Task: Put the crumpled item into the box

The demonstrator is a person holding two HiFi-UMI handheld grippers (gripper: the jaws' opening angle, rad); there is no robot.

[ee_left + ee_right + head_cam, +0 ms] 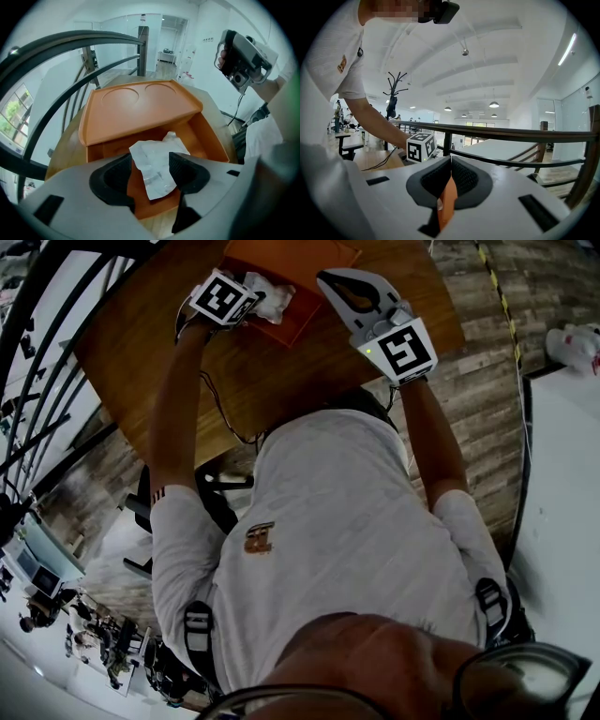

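Note:
The orange box [206, 136] stands on the wooden table with its lid [136, 110] raised behind it. A crumpled white item [152, 180] lies inside the box, reaching over the front wall. My left gripper [151, 161] points down over it, open, with its pads on either side of the item and not pressing it. In the head view the box [298, 310] is at the top with the white item [274, 289] by the left gripper [253, 304]. My right gripper [451, 180] is shut on a thin orange edge [449, 201], apparently the lid.
The round wooden table [272, 381] ends close to a curved black railing [70, 42] on the left. A black cable [220, 409] trails over the near table edge. A white surface [562, 474] lies to the right, across the plank floor.

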